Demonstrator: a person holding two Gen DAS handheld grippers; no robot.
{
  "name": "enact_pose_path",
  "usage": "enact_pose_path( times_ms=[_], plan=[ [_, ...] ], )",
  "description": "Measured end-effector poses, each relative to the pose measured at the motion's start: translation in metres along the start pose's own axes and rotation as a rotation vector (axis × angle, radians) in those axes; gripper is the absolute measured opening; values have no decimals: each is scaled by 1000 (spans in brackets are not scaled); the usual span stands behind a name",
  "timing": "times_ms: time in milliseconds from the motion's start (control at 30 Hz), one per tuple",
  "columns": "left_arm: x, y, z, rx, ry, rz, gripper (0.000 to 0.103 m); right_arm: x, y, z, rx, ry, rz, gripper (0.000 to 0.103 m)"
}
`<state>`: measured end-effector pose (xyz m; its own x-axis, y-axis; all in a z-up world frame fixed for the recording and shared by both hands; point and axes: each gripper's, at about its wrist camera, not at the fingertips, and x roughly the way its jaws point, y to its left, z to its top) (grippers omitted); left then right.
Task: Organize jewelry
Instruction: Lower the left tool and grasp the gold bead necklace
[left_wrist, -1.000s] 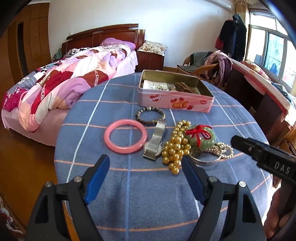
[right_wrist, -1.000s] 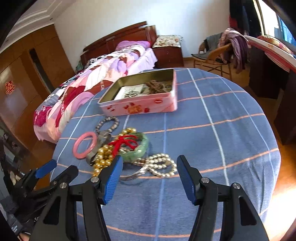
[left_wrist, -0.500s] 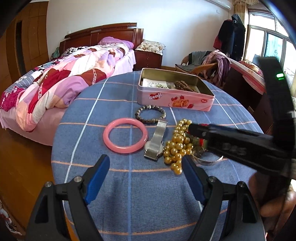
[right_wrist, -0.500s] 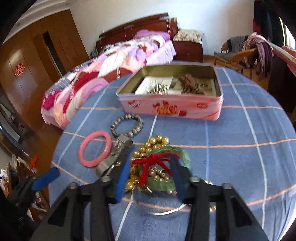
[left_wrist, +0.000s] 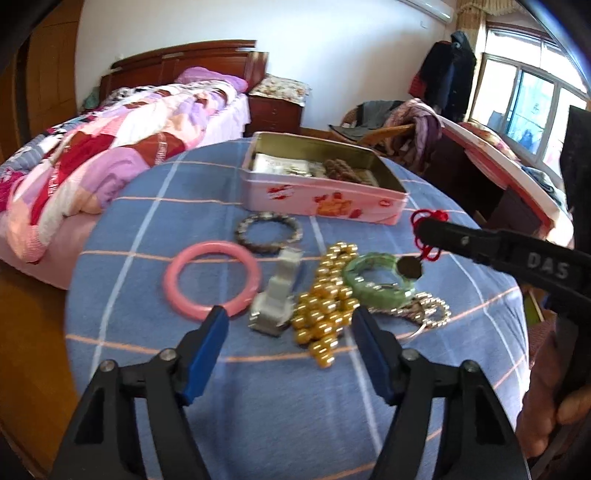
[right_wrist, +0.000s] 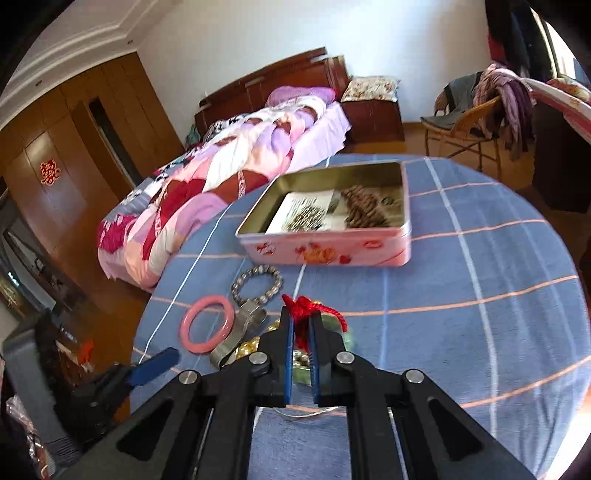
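Two items already stored: a brown bead string and a small silvery piece on a white card lie inside the pink tin, which stands open at the far side of the counter
My right gripper: fingers pressed together on the red knotted cord, which pokes out past their tips
What hangs from it: in the left wrist view the cord runs down to a dark round pendant just above the green bangle; whether the cord is tied to the bangle or only to the pendant I cannot tell
My left gripper: fingers spread but closing, nothing between them, poised low over the near end of the pile
Still loose on the counter: pink bangle, dark bead bracelet, silver watch band, gold bead string, and a pearl strand with a thin silver bangle beyond the green one
Where things lie: the loose pieces sit bunched together, several touching or overlapping, all on the near side of the tin
Progress, as I judge it: early, most of the jewelry is still outside the tin
Step in hand: I take it the corded piece is meant for the tin next
Risk I see: the cord may drag the gold beads or pearls along
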<state>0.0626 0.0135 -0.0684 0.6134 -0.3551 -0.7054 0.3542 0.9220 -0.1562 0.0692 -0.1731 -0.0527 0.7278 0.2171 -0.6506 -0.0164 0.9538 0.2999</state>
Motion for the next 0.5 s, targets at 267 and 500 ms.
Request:
enact_pose_path(
  times_ms=[267, 500],
  plan=[
    [29, -17, 7, 26, 54, -48, 61, -14, -15, -2, 19, -19, -29, 6],
    [32, -13, 5, 30, 78, -38, 27, -18, -21, -3, 37, -23, -17, 6]
  ],
)
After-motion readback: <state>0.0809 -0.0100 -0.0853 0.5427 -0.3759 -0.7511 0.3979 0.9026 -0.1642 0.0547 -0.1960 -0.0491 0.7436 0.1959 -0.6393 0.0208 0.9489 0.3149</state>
